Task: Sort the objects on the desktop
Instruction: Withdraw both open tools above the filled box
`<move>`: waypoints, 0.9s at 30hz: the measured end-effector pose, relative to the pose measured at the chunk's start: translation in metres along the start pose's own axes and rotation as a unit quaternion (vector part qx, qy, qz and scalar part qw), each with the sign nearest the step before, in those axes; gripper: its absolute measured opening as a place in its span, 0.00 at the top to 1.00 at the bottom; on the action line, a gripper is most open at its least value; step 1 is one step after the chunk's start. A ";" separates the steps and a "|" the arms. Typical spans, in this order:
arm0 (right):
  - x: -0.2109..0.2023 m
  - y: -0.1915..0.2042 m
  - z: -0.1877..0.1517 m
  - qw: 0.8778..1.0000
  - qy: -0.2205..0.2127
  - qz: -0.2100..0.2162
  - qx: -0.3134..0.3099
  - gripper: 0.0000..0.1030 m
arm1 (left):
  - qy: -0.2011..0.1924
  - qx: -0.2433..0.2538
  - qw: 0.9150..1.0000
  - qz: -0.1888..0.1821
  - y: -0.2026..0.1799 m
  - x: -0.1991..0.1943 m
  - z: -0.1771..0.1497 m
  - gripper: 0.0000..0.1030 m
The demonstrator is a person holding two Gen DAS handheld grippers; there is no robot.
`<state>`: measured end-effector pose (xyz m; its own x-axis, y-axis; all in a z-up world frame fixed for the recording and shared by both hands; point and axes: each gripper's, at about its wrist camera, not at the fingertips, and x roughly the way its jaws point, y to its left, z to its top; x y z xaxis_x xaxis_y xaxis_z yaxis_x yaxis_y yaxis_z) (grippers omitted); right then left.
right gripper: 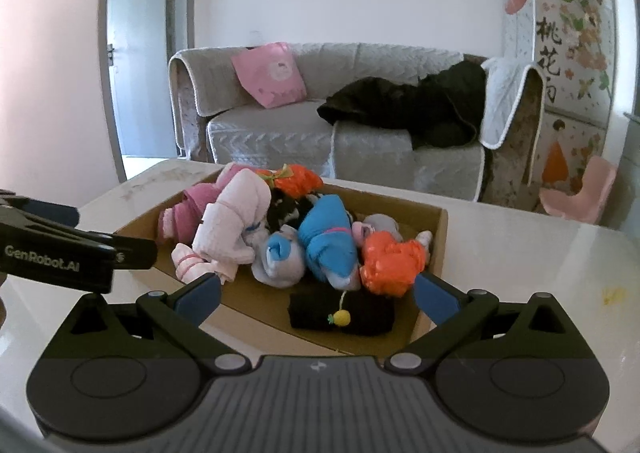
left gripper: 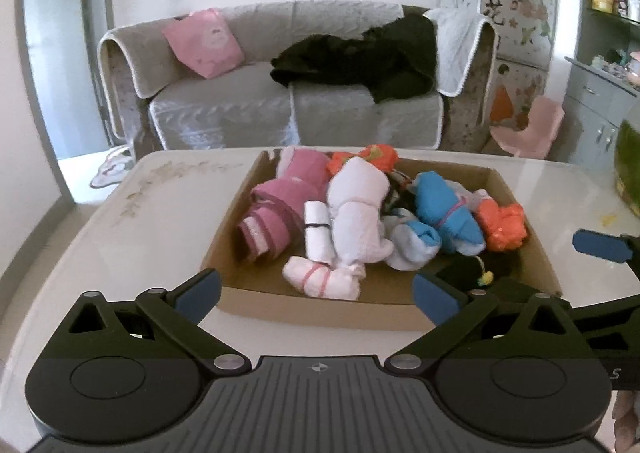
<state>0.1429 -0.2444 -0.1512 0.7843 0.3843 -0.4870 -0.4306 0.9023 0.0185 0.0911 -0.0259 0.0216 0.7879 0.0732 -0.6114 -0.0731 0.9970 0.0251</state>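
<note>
A shallow cardboard box (left gripper: 248, 307) sat on the pale counter (left gripper: 132, 237), and it held the heap of rolled socks and small cloth bundles. At the left of the heap lay a pink rolled bundle (left gripper: 276, 209), with a large white bundle (left gripper: 360, 213) just beside it and touching a small white roll bound by a dark band (left gripper: 317, 231). A white-and-pink tied roll (left gripper: 320, 277) lay nearest the box's front wall. To the right were a blue bundle (left gripper: 444, 213) and an orange bundle (left gripper: 502, 225), with another orange piece (left gripper: 376, 157) at the back. A black roll with a small yellow pineapple charm (right gripper: 340, 311) lay in the near right corner; in the left wrist view it was mostly hidden behind a finger.

The left claw (left gripper: 318, 295) stood released, its blue pads wide apart at the box's near wall, with nothing between them. The right claw (right gripper: 318, 293) was likewise spread fully wide over the near edge of the box, gripping nothing; its pads seemed clear of the orange bundle, though the angle made that hard to judge.

Beyond the counter stood a grey sofa (left gripper: 248, 101) with a pink bag (left gripper: 204, 43) and a dark garment (left gripper: 360, 61) on it.
</note>
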 end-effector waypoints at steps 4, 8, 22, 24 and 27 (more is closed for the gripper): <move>-0.001 -0.002 0.000 1.000 -0.008 -0.004 0.016 0.00 | -0.004 -0.006 1.000 0.014 0.005 0.001 -0.002 0.00; -0.006 -0.001 -0.006 0.999 -0.022 -0.018 0.016 0.00 | -0.006 0.003 1.000 0.020 0.004 0.003 -0.004 0.00; -0.004 -0.013 -0.007 0.998 -0.039 -0.011 0.043 0.00 | -0.044 0.010 0.999 0.012 -0.002 -0.002 -0.008 0.00; -0.003 -0.014 -0.006 0.998 -0.039 -0.010 0.045 0.00 | -0.039 0.012 0.999 0.005 -0.002 -0.001 -0.008 0.00; -0.002 -0.014 -0.006 0.998 -0.040 -0.011 0.045 0.00 | -0.034 0.019 0.999 0.001 -0.003 0.001 -0.009 0.00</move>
<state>0.1445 -0.2590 -0.1555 0.8278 0.3759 -0.4164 -0.3742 0.9230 0.0893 0.0862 -0.0293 0.0140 0.8274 0.0757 -0.5565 -0.0523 0.9970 0.0578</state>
